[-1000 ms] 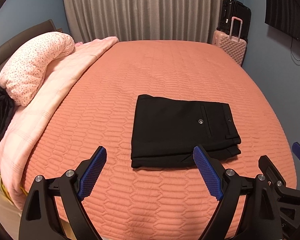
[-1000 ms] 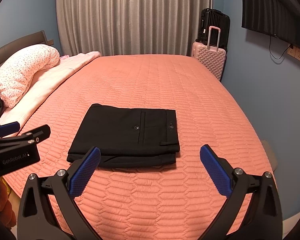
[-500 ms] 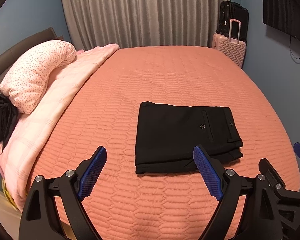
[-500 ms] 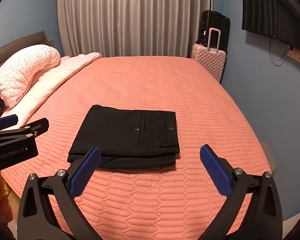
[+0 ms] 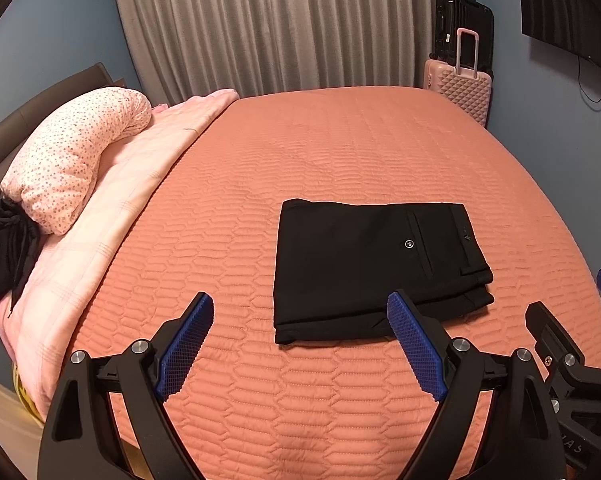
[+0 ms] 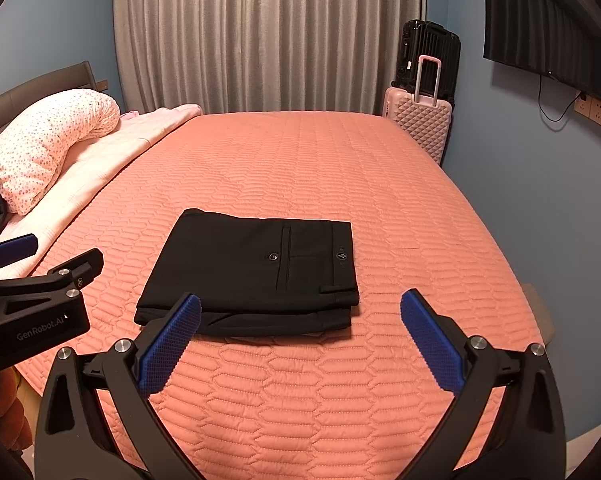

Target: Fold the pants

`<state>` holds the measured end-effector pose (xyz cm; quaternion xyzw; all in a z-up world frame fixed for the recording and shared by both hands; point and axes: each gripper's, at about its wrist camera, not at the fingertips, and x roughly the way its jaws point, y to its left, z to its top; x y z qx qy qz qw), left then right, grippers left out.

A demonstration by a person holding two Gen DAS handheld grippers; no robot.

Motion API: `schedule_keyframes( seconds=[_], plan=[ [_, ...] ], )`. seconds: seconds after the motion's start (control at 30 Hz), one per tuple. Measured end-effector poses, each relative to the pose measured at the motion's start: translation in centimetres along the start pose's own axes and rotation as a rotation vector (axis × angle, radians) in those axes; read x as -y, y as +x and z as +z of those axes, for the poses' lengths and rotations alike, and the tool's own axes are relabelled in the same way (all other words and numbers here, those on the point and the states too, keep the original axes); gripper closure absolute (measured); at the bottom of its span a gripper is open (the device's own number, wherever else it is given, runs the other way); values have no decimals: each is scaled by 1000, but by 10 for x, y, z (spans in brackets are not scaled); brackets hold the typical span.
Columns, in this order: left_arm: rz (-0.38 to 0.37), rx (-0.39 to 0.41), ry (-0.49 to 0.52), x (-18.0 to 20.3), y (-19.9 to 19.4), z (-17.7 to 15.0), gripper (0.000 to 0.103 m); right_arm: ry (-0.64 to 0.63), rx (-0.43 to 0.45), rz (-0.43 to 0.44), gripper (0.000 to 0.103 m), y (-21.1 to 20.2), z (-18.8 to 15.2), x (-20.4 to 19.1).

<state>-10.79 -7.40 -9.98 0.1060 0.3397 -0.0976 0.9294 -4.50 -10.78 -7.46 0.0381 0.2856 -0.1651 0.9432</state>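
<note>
The black pants (image 5: 376,268) lie on the bed (image 5: 340,152) as a compact, squared stack, back pocket and button facing up, waistband toward three o'clock and the folded edge toward nine; in the right wrist view they sit just past the fingertips at about eleven o'clock. The left gripper (image 5: 300,340) hovers above the quilt with its blue fingers (image 5: 184,350) spread wide and nothing between them, the near edge of the stack lying toward one o'clock of its gap. The right gripper (image 6: 300,338) is likewise spread and empty, its left pad overlapping the pants' near corner in view only; no contact shows. Judging from the neat layers, the folding looks essentially complete, and this reads as a pause over the finished bundle. Any next move would be light: perhaps nudging the slightly offset lower layers at the near edge flush, or simply drawing both grippers away without snagging the cloth.
</note>
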Motion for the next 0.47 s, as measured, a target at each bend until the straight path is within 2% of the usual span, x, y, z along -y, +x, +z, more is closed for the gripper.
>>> schedule_keyframes(
  seconds=[0.2,0.47],
  plan=[
    [7,-3,-1,0,1,0,16,4,2,-3,5,-1,0,0],
    [-7,-46,-37,-8,6,0,17,7,1,-1,5,-3,0,0]
  ],
)
